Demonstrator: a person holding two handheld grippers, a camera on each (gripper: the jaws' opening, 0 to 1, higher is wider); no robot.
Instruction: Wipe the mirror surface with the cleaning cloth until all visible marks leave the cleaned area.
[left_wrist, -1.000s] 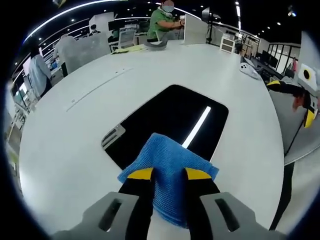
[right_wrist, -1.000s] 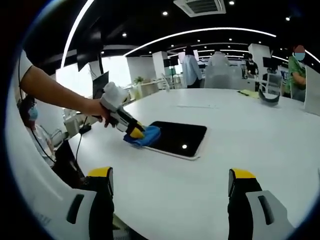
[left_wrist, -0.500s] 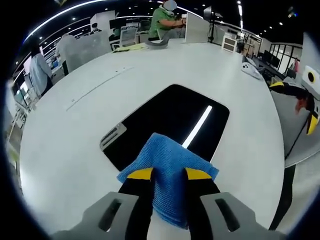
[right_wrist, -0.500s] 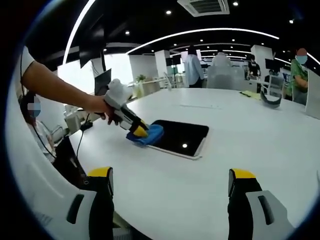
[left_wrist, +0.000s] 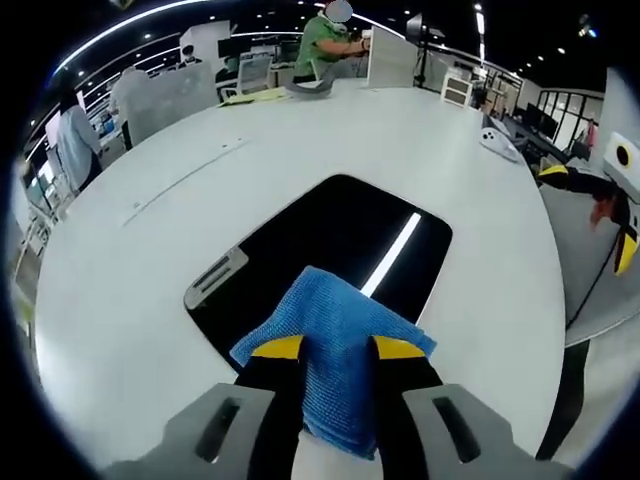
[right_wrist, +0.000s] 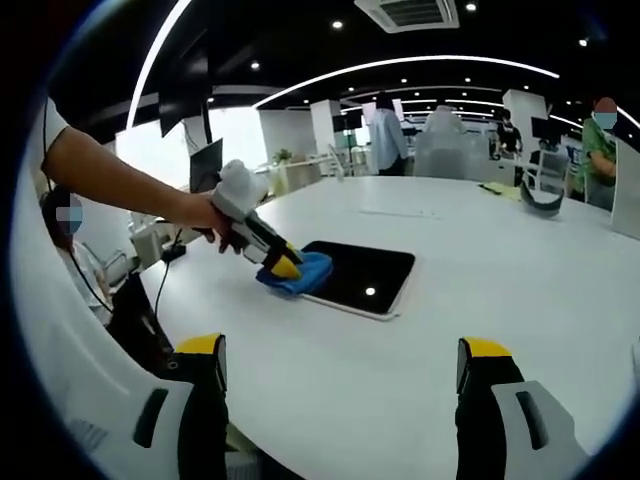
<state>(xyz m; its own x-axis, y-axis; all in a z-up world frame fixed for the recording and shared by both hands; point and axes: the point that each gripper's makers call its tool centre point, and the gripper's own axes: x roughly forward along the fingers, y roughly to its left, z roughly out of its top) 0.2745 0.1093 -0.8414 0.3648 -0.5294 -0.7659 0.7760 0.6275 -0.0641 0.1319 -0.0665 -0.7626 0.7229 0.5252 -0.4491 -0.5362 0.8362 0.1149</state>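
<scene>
Nearest item, left gripper view: left hand-held gripper (left_wrist: 337, 350), yellow-tipped jaws clenched on a blue cleaning cloth (left_wrist: 335, 345), which is bunched between them and spills forward onto the near edge of the mirror (left_wrist: 330, 240). Mirror: dark rectangular pane, rounded corners, lying flat on the white desk (left_wrist: 140, 300); reflects a bright ceiling light strip; a pale rectangular patch sits at one corner, nature unclear. No marks can be made out on the glass at this resolution. Right gripper view: right hand-held gripper (right_wrist: 340, 375), jaws spread wide and holding nothing, hanging over the near desk (right_wrist: 420, 350), well apart from the mirror (right_wrist: 365, 275). Further in: the left hand-held gripper (right_wrist: 285, 265) held in a person's hand (right_wrist: 205, 215), cloth (right_wrist: 300, 275) pressed at the mirror's near corner. Far items: a dark curved object on the desk's far side, chairs, partitions, several people standing or seated. Step judged: wiping stroke starting from the mirror's near end, most of the surface not yet covered. Risks: the unrestrained mirror may slide across the smooth desk under a pushed stroke, as the free gripper is not bracing it; the bunched cloth gives a narrow contact patch, so bands may be missed; the hard jaw tips may touch glass if the cloth rides up.
</scene>
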